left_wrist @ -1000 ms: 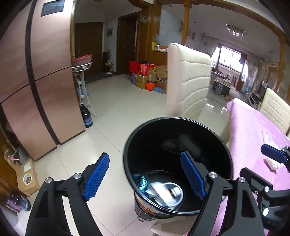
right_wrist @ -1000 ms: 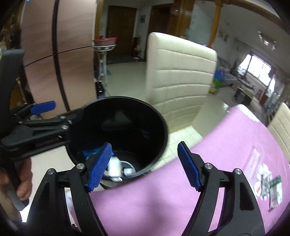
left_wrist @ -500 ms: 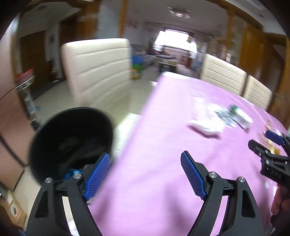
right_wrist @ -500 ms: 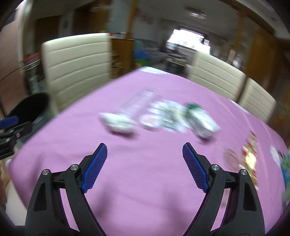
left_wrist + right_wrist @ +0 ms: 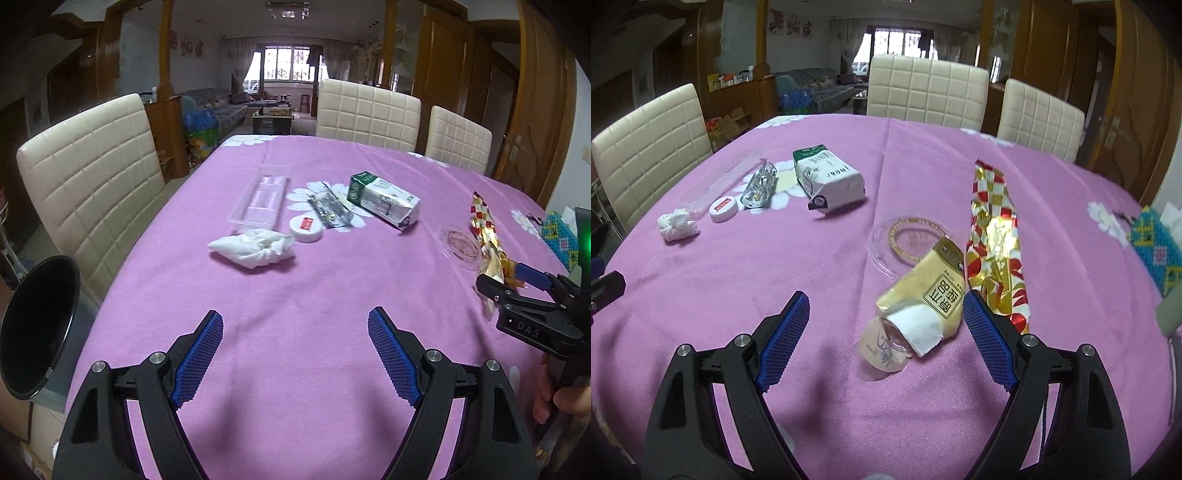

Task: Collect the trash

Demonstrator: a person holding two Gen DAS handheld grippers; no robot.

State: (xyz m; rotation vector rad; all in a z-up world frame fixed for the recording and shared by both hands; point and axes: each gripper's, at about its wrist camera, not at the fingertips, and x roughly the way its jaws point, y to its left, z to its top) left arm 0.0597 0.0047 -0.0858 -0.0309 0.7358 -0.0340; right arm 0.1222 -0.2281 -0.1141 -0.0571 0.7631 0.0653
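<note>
Now: reaching for trash | your right hand-held gripper (image 5: 882, 325) spread, empty | next: close on gold packet (image 5: 925, 291) near surface (image 5: 738, 277) edge.

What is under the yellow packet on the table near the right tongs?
The yellow packet lies over the near edge of a clear round lid. A white tissue and a pale disc stick out below it. The lid's covered edge is hidden.
</note>
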